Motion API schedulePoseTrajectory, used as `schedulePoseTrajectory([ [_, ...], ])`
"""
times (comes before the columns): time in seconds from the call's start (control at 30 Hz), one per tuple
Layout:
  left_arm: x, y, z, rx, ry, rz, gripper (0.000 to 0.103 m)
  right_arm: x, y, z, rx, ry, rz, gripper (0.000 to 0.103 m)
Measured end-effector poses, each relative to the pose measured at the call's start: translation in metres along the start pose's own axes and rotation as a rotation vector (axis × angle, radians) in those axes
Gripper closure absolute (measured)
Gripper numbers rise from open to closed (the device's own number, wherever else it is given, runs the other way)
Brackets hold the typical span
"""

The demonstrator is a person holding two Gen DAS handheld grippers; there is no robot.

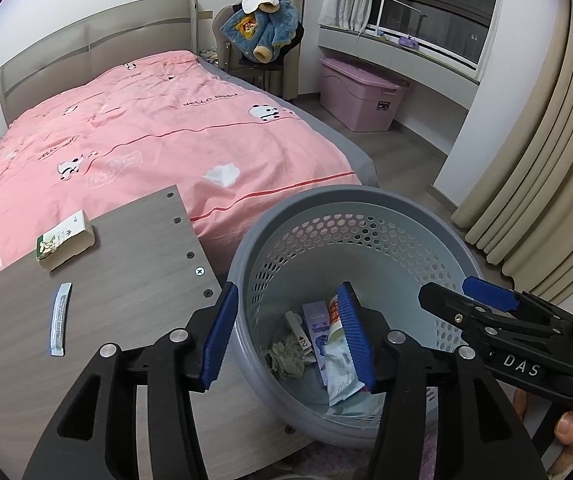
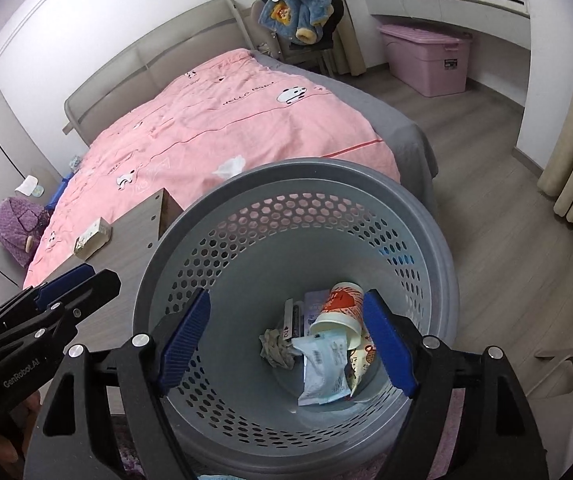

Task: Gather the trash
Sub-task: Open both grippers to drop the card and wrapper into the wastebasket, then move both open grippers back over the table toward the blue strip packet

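Observation:
A grey perforated trash basket (image 1: 366, 208) (image 2: 270, 184) stands beside a wooden table. Inside lie a paper cup (image 2: 340, 312), a white wrapper (image 2: 322, 368) (image 1: 340, 368), a crumpled tissue (image 2: 274, 348) (image 1: 286, 358) and a purple box (image 1: 316, 336). My left gripper (image 1: 288, 336) is open and empty over the basket's left rim. My right gripper (image 2: 286, 338) is open and empty above the basket's mouth; it also shows in the left wrist view (image 1: 474, 292). On the table (image 1: 126, 280) lie a small box (image 1: 66, 244) (image 2: 92, 238) and a white strip packet (image 1: 59, 318). A white tissue (image 1: 222, 174) (image 2: 228, 166) lies on the pink bed.
The pink bed (image 1: 146, 132) fills the space behind the table. A chair with a blue jacket (image 1: 264, 28) stands at the far side. A pink storage bin (image 1: 360, 94) sits under the window ledge. Curtains (image 1: 546, 168) hang at the right. A purple garment (image 2: 16, 228) lies left of the bed.

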State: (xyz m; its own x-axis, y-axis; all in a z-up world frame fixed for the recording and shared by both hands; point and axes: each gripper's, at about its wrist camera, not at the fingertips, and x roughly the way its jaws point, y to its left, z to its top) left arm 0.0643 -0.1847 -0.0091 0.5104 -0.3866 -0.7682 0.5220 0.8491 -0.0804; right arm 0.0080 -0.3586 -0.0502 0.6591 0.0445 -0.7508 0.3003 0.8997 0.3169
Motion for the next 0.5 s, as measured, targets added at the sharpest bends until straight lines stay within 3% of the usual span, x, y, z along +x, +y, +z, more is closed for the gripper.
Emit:
schedulePoseTrajectory([
  [0.5,-0.0086,0.0049,-0.0032,-0.013,-0.013,0.003,0.046,-0.0039,0.0015,-0.0056,0.016,-0.001,0.004,0.024],
])
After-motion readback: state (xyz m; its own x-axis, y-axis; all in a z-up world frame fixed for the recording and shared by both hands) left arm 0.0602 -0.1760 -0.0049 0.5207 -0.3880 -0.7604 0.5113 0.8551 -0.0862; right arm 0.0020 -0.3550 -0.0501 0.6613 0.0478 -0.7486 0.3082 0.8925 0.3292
